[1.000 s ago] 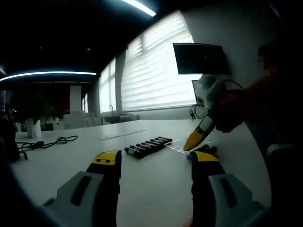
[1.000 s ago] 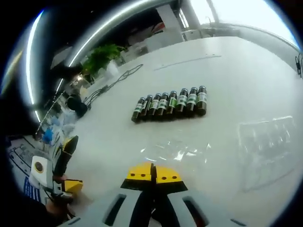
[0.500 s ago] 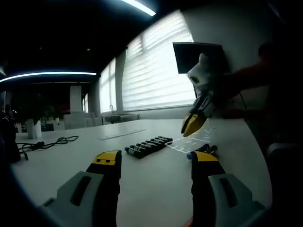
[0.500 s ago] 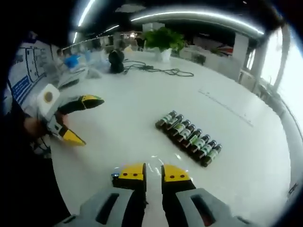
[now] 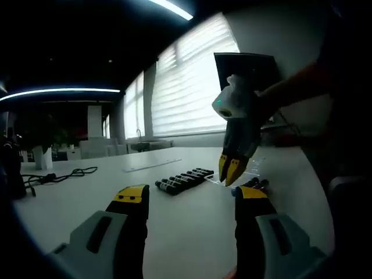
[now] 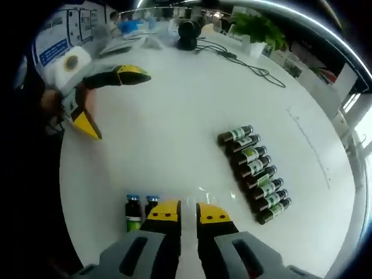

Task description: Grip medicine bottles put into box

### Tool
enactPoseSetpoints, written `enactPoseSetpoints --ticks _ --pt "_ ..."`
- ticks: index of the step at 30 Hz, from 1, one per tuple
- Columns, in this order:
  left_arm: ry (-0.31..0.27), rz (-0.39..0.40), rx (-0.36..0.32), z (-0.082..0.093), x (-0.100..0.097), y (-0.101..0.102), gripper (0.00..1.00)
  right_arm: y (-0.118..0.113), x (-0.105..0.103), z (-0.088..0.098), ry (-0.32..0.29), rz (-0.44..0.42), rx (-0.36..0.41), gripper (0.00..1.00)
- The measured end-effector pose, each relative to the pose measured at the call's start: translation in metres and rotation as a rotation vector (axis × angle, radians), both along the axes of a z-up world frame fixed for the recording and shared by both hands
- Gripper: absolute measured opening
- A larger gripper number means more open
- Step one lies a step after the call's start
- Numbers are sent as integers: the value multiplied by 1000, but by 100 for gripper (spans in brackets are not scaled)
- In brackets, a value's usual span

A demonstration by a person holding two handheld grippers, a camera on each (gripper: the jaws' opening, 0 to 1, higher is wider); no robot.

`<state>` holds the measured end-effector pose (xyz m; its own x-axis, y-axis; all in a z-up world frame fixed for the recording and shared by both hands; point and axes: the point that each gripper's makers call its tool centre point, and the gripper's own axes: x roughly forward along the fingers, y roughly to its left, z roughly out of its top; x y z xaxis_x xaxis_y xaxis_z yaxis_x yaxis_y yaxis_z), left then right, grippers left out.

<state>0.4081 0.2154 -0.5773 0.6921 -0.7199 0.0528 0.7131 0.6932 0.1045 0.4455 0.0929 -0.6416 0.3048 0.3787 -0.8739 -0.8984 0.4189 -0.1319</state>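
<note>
Several dark medicine bottles with green labels [image 6: 256, 173] lie in a row on the white table [image 6: 174, 128]; the same row [image 5: 183, 179] is ahead in the left gripper view. Two blue-capped bottles [image 6: 139, 210] lie just left of my right gripper [image 6: 188, 211], whose jaws stand nearly together on the faint edge of a clear plastic tray [image 6: 204, 189]. Seen from the left, the right gripper [image 5: 231, 169] points down over that tray [image 5: 249, 172], beside the two bottles [image 5: 253, 183]. My left gripper [image 5: 192, 195] is open and holds nothing; it also appears, hand-held, as the left gripper [image 6: 119, 104].
Black cables [image 6: 247, 61], a dark round object [image 6: 189, 40] and a potted plant [image 6: 261, 29] sit at the table's far end. A dark monitor [image 5: 244, 70] hangs by bright blinds [image 5: 186, 93]. A person's sleeve [image 5: 302, 87] reaches in from the right.
The right gripper lifted off the table with the clear tray and now points downward over it. Its jaws went from fully shut to slightly apart. The left gripper stayed still and open.
</note>
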Motion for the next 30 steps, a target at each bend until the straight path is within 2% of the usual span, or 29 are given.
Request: enactPoseSetpoints --ticks 2,4,6,8,11,13,15,17,18,22,24,28,30 --pt "0 -3 -1 0 0 0 52 -1 -2 -5 34 -39 -15 6" --pt "1 -6 -5 0 -1 -1 52 1 0 -5 39 -67 -6 3" --pt "2 -7 -9 1 -1 0 52 2 -1 -6 72 -130 11 2" --pt "3 -8 -13 2 -1 0 52 2 0 -6 68 -135 9 2" --pt "4 -10 -21 2 -1 0 52 -2 2 -7 75 -204 0 1" --pt "4 -12 -25 3 -2 0 52 -3 2 -7 114 -289 25 1" --pt "5 -14 -29 3 -2 0 52 -8 5 -7 120 -378 30 1" --pt "6 -15 -31 4 -2 0 52 -11 8 -8 115 -431 22 1" --pt "5 -16 -34 4 -2 0 52 -15 8 -8 132 -497 22 0" --pt "4 -20 -42 6 -3 1 52 -21 11 -8 180 -687 62 1" --pt "5 -24 -47 6 -4 0 52 -21 11 -9 209 -782 107 1" --pt "5 -38 -54 8 -6 -1 52 -26 8 -9 244 -894 116 1" --pt "3 -45 -55 8 -8 -1 52 -28 7 -9 242 -934 109 1"
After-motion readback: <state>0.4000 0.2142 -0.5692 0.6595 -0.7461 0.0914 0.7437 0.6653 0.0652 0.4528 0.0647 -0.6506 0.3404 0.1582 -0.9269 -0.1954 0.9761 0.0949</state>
